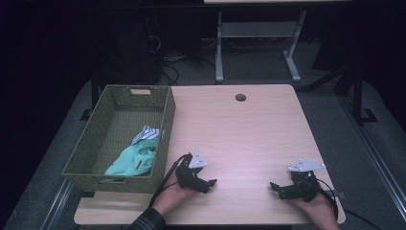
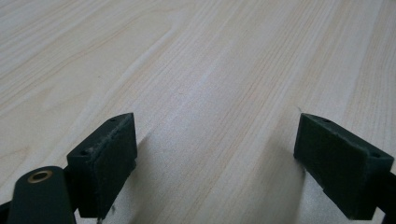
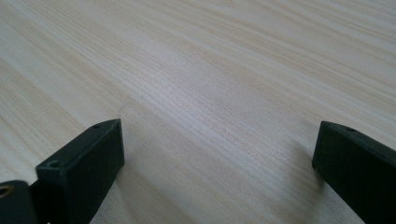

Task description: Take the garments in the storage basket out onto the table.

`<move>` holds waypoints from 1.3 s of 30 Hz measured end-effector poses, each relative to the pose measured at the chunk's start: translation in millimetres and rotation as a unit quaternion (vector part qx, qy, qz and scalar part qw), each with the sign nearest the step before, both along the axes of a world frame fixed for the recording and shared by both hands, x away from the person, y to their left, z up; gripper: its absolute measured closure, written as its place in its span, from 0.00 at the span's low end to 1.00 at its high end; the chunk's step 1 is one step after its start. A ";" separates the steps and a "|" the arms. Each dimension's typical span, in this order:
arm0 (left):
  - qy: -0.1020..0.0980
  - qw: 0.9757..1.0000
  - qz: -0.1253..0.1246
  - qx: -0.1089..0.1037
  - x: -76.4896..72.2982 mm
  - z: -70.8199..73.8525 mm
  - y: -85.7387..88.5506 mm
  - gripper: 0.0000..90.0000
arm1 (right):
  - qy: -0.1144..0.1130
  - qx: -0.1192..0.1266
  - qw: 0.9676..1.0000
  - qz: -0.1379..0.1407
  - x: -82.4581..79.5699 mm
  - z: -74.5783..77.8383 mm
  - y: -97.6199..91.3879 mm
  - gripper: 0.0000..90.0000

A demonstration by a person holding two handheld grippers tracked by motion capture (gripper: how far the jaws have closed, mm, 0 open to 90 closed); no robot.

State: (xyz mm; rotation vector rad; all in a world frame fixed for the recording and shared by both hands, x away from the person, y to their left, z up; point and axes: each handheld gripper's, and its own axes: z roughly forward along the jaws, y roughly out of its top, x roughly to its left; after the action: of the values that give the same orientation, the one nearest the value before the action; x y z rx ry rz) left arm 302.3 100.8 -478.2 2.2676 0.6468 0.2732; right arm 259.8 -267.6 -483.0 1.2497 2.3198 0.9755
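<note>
A green woven basket (image 1: 163, 124) stands at the table's left side, holding a mint-green cloth (image 1: 135, 160) and a striped cloth (image 1: 146, 133). My left gripper (image 1: 210, 184) rests near the front edge just right of the basket, jaws pointing toward the middle. In the left gripper view its jaws (image 2: 215, 154) stand wide apart over bare wood, nothing between them. My right gripper (image 1: 274, 188) sits at the front right, pointing left. Its jaws (image 3: 217, 158) are also spread wide over bare tabletop, holding nothing.
The light wooden table (image 1: 239, 134) has a round cable hole (image 1: 240, 97) near its far edge. Cables trail from both grippers off the front edge. Metal legs of another desk (image 1: 219, 52) stand on the dark floor beyond.
</note>
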 end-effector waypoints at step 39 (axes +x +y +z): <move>0.005 1.000 -0.001 -0.016 8.6 18.4 12.2 0.14 | 0.000 -0.001 1.000 0.001 0.1 0.0 -0.3 0.02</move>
State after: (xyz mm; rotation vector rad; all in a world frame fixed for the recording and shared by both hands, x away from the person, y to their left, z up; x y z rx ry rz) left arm 310.9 112.9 -459.8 2.2403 0.6483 0.2495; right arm 259.9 -267.9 -483.0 1.2458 2.3216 0.9743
